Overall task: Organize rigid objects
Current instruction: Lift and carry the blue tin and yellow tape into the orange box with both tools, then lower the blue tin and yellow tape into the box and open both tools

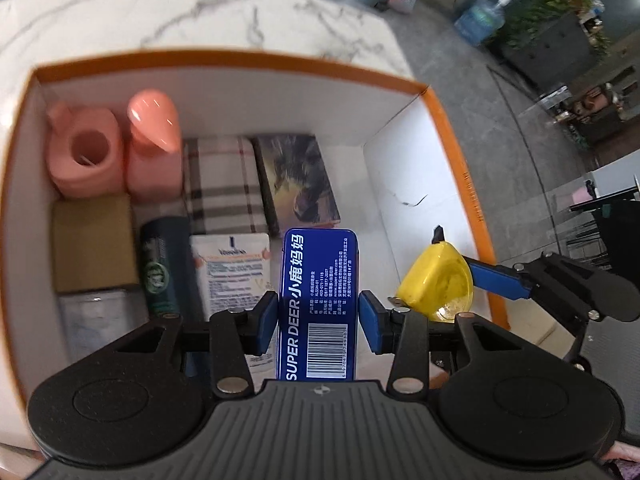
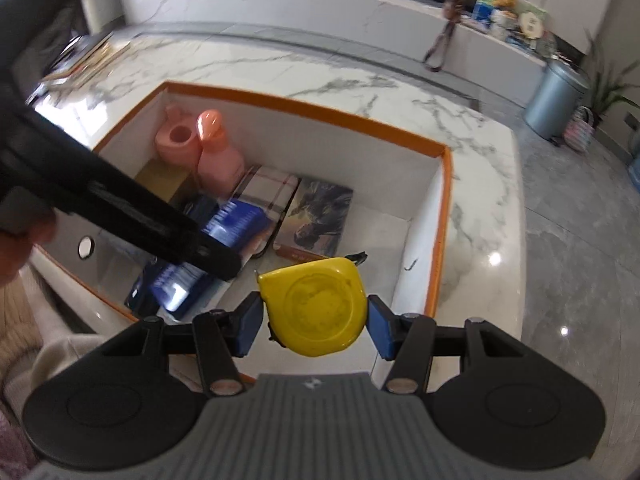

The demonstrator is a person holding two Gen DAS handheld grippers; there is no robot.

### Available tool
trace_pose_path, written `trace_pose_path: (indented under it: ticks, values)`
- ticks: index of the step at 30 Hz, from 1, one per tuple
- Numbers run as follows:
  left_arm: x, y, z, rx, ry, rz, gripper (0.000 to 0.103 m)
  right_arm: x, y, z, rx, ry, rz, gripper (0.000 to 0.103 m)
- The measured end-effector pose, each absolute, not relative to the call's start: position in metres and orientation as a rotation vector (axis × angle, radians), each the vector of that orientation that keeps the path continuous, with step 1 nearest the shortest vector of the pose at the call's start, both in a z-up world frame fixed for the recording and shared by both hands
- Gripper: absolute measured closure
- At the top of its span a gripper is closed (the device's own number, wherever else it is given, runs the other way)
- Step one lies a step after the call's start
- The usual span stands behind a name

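Gripping blue tin [image 1: 318,304] in left gripper [image 1: 318,312], pads pressing both long sides, jaws roughly a third open; long axis running straight up the frame, along the fingers. Hovering over orange-rimmed box [image 1: 248,60], lower centre of left view.

Holding yellow tape measure [image 2: 314,312] in right gripper [image 2: 316,314], pads clamping its flat edges, jaws about half open, lower centre of right view, over the box's bare floor.

Filling already along the box's left and back: pink bottle [image 1: 152,148], pink cup [image 1: 86,152], plaid case [image 1: 224,184], picture book [image 1: 298,180], brown carton [image 1: 94,240], green can [image 1: 160,264], white pouch [image 1: 230,268].

Key relation: free slot lying ahead-right of the tin, between book and right wall; right gripper sitting nearer that gap, tape probably landing first. Risking the two grippers crowding each other.
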State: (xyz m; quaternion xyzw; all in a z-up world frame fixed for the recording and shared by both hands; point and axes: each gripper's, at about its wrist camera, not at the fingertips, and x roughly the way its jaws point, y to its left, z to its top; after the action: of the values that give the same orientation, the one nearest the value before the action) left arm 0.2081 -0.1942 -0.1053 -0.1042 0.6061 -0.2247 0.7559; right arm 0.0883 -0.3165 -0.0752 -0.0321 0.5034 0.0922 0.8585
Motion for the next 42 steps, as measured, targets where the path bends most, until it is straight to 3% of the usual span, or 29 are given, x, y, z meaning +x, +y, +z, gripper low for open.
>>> trace_pose_path:
  ticks: [25, 30, 42]
  values:
    - [0.222, -0.214, -0.15, -0.235, 1.524, -0.315, 0.05, 0.145, -0.315, -0.11, -0.38, 1.327, 0.591, 0.046]
    - [0.218, -0.202, -0.144, -0.265, 1.515, -0.353, 0.042, 0.151, -0.31, -0.111, -0.443, 1.353, 0.65, 0.046]
    - [0.207, -0.163, -0.092, -0.178, 1.327, -0.361, 0.042, 0.168, -0.287, -0.126, -0.59, 1.478, 0.841, 0.046]
